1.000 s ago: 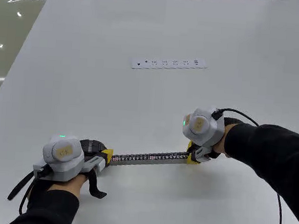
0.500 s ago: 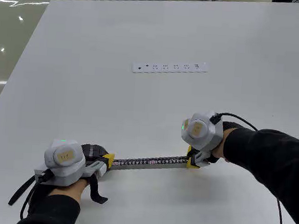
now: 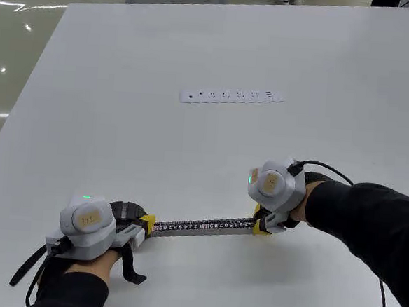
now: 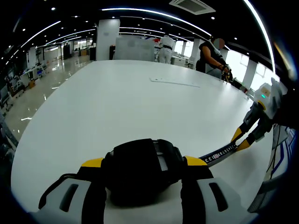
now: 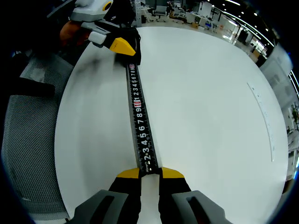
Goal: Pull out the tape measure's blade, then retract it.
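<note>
Blade (image 5: 140, 126) stays out of case (image 4: 140, 170); right gripper view shows numerals.

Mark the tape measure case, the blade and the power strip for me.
tape measure case (image 4: 142, 170), left gripper view, middle of its black body between the jaws.
blade (image 5: 139, 116), right gripper view, printed face midway along.
power strip (image 3: 231, 96), head view, centre of its white top.

Left gripper (image 3: 142, 223) clamps the tape measure (image 3: 125, 209); right gripper (image 3: 260, 227) pinches the tip of its blade (image 3: 203, 226).
</note>
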`<state>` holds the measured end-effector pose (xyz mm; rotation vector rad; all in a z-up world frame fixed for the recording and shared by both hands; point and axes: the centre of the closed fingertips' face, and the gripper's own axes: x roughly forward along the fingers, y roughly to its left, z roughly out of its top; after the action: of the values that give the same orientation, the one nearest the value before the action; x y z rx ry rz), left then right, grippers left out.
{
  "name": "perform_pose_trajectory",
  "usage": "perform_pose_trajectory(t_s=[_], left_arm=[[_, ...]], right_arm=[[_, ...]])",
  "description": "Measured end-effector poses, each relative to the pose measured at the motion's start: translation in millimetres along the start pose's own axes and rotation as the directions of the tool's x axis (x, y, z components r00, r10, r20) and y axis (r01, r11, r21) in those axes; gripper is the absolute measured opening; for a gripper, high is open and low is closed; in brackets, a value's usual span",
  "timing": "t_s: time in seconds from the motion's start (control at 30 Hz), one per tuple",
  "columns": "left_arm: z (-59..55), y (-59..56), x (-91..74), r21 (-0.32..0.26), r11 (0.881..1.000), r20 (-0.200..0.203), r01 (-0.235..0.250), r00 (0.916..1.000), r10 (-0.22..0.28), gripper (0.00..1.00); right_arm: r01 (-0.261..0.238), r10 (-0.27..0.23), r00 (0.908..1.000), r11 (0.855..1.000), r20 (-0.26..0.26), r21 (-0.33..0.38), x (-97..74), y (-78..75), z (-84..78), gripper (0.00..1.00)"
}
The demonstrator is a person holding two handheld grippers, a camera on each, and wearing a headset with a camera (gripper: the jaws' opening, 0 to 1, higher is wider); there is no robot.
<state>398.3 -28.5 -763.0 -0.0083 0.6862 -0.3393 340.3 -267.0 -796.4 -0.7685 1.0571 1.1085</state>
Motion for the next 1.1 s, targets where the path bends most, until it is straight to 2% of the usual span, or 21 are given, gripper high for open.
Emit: perform_pose_trajectory(t_s=[0.23, 1.1], left_arm=[[0.0, 0.3, -0.3, -0.002, 1.000, -0.002, 0.000, 1.0000, 0.000, 0.60], [-0.3, -0.3, 0.8, -0.003, 1.000, -0.004, -0.001, 1.0000, 0.001, 0.60]], right_arm=[[-0.010, 0.009, 0.9998, 0.999, -0.016, -0.032, 0.6, 1.0, 1.1, 0.09], [0.000, 0.000, 0.9998, 1.000, -0.019, 0.008, 3.2, 1.9, 8.6, 0.09]])
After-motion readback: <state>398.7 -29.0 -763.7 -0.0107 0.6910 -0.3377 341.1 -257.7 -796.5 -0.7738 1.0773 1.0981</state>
